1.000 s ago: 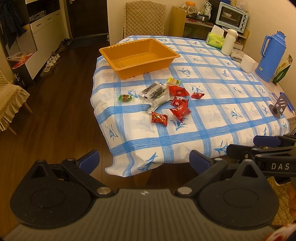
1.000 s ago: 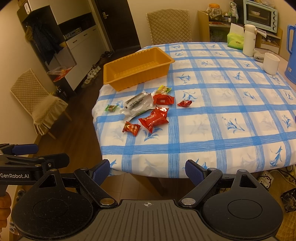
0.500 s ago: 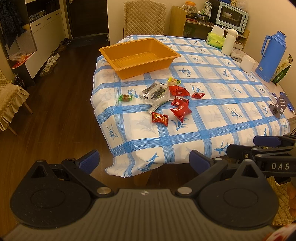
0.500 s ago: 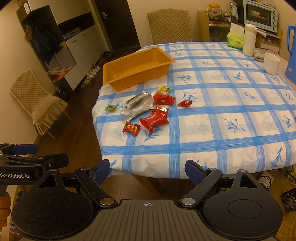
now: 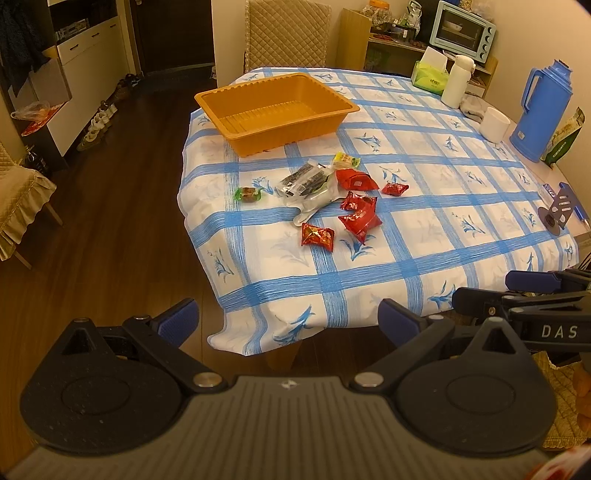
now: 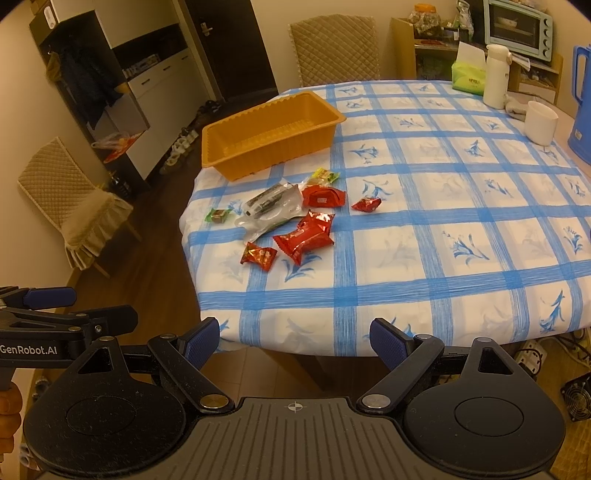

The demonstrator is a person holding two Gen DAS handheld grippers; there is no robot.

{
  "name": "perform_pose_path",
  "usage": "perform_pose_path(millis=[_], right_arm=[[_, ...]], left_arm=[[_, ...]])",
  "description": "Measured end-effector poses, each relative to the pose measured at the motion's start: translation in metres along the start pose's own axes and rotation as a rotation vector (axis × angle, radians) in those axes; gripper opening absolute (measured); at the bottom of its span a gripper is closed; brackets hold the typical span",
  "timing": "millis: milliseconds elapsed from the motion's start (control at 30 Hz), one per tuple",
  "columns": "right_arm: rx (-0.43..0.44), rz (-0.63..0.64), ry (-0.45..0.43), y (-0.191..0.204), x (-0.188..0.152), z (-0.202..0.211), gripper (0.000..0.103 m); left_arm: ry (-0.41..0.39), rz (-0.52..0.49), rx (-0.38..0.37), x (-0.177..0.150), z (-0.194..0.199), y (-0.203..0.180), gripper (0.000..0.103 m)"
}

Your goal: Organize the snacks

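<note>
An empty orange tray [image 5: 277,110] [image 6: 269,136] stands at the far left corner of the table. In front of it lie several snacks: red packets [image 5: 360,214] [image 6: 304,236], a clear bag with dark sticks [image 5: 306,182] [image 6: 271,203], a green candy [image 5: 248,192] [image 6: 218,215] and a yellow-green packet [image 5: 346,160] [image 6: 325,176]. My left gripper [image 5: 286,319] is open and empty, held off the table's near edge. My right gripper [image 6: 293,339] is open and empty, also short of the near edge.
A table with a blue-checked cloth [image 5: 424,221] [image 6: 443,240] holds a blue thermos [image 5: 543,110], a white cup [image 5: 495,123], a white bottle [image 5: 456,81] and a tissue box [image 5: 430,77] at the far right. Padded chairs [image 5: 286,33] [image 6: 70,206] stand around it. The floor is dark wood.
</note>
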State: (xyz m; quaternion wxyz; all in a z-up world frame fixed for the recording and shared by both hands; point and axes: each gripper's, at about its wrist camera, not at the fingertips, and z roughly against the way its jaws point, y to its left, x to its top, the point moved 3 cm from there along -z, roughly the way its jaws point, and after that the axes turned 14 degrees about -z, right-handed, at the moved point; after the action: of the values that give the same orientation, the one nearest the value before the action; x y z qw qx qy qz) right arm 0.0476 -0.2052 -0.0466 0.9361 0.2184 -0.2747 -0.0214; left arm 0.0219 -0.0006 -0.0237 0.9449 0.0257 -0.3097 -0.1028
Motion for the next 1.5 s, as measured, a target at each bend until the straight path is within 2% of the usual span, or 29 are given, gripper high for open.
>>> perform_pose_path(millis=[533,833,1033,1200,1500], right_arm=[[0.005,-0.028,-0.003,-0.018,0.005,-0.013,0.088],[0.032,-0.060,-0.027,-0.038,0.011,-0.028,0.088],[0.046,-0.053,-0.045,-0.049,0.018,-0.043,0.088],[0.041,-0.054,-0.053,-0.060,0.025,-0.056,0.088],[0.033,-0.055,-0.054,-0.077,0.042,-0.079,0.088]], left_arm=[[-0.011,-0.016,-0.009,-0.003,0.002,-0.004,0.103],[-0.023,-0.034,-0.036,0.011,-0.031,-0.010,0.096],[-0.047,-0.084,-0.044,0.018,-0.060,-0.013,0.086],[-0.048,-0.127,-0.032,0.022,-0.088,-0.016,0.074],[-0.017,-0.207,0.006,0.031,-0.139,-0.019,0.055]])
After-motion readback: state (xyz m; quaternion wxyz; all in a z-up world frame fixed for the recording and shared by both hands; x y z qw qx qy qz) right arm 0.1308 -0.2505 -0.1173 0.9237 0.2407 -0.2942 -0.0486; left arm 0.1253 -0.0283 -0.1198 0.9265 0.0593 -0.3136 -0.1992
